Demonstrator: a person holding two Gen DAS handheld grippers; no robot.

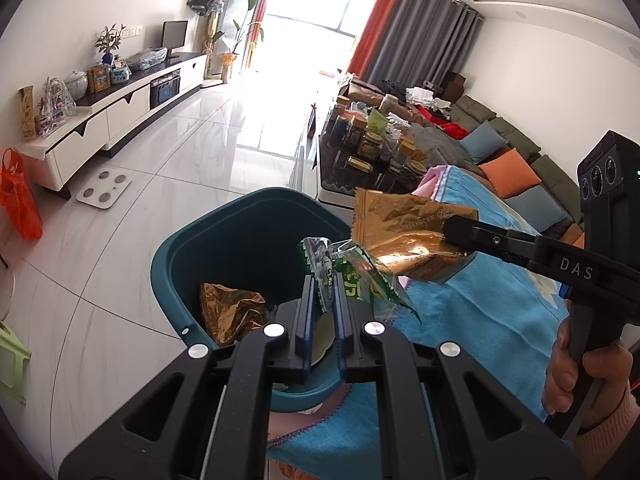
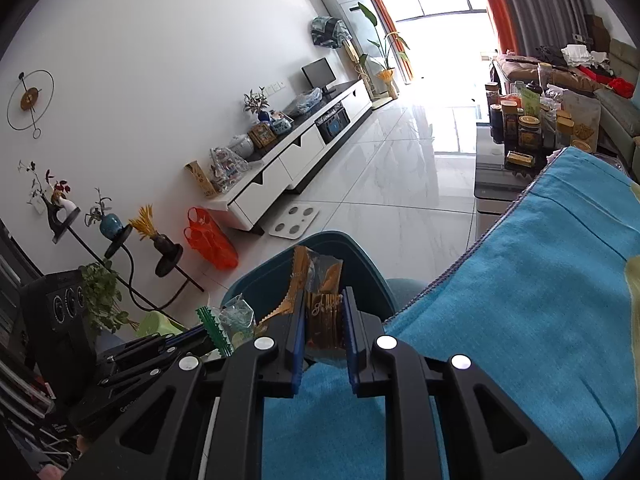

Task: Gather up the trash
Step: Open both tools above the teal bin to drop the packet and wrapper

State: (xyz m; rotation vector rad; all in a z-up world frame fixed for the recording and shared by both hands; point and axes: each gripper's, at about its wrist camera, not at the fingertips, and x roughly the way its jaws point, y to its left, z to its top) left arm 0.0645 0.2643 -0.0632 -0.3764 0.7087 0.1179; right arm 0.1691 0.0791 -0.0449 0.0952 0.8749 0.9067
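Left gripper (image 1: 323,300): I have it pinching a green-and-clear wrapper (image 1: 352,276), held above the teal bin's (image 1: 180,256) opening.
Right gripper (image 2: 324,328): I see its jaws pressed onto a gold foil wrapper (image 2: 320,280), held just past the blue towel's (image 2: 520,300) edge, near the bin rim.
Bin: it stands on the white tile floor (image 1: 120,248) beside the towel-covered surface; I see one crumpled gold wrapper (image 1: 230,312) inside.
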